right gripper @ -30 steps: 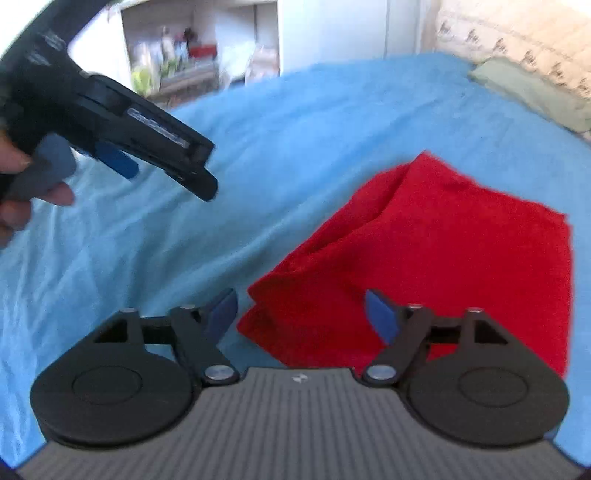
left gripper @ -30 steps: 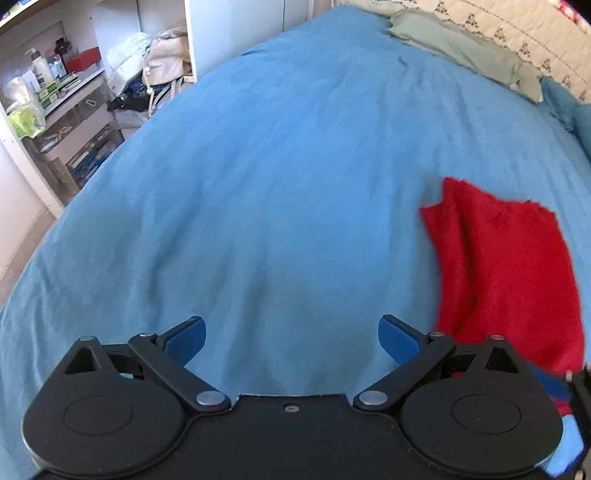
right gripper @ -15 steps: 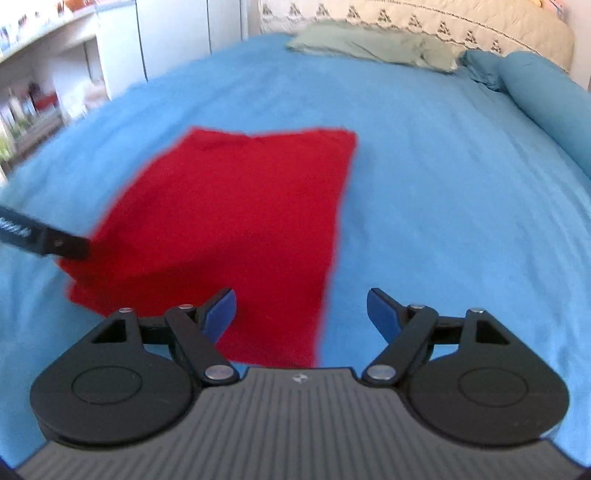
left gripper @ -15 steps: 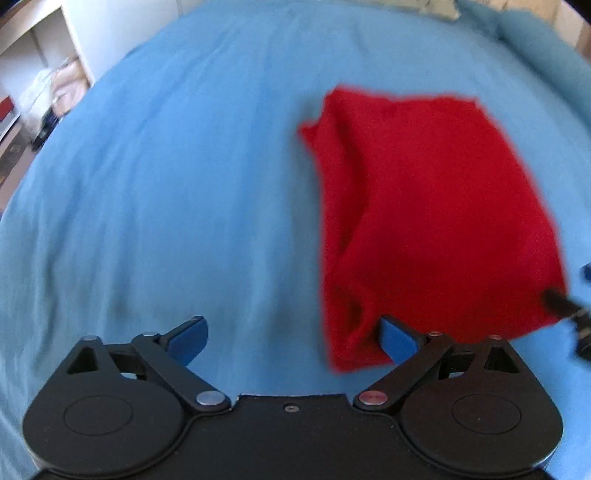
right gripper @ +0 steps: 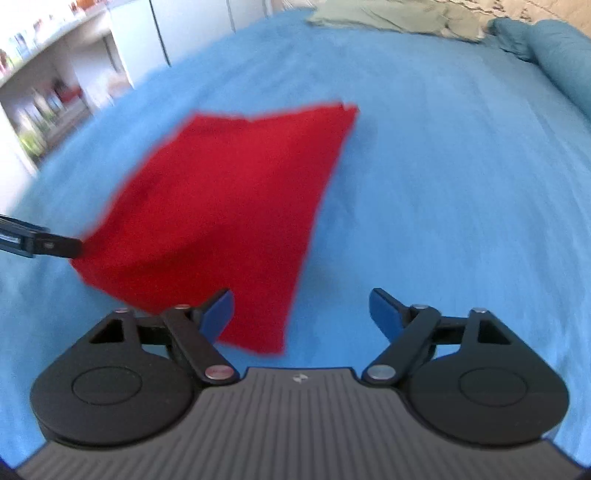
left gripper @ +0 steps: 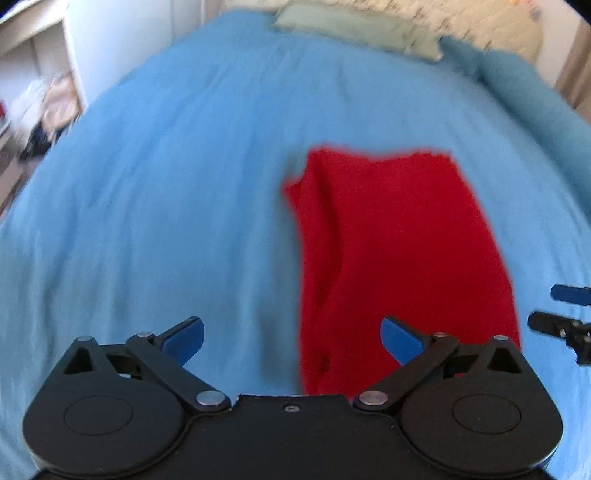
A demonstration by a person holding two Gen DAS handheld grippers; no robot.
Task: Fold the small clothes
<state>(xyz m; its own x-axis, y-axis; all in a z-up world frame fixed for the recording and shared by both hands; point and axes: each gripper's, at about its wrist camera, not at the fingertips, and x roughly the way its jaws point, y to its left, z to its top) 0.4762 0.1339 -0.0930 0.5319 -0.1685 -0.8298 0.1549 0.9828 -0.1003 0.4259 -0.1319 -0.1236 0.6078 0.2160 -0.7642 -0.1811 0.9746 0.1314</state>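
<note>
A red cloth lies flat, folded over, on the blue bed cover. It also shows in the right wrist view. My left gripper is open and empty above the cloth's near left edge. My right gripper is open and empty above the cloth's near right corner. The tip of the right gripper shows at the right edge of the left wrist view. The tip of the left gripper shows by the cloth's left corner in the right wrist view.
A green pillow and a patterned headboard cover lie at the far end of the bed. A blue bolster runs along the right. White shelves with clutter stand past the bed's left edge.
Both grippers have swung round to face the red cloth's near edge. The left one pulled back slightly, so the cloth sits farther ahead. Both jaws stayed open.
</note>
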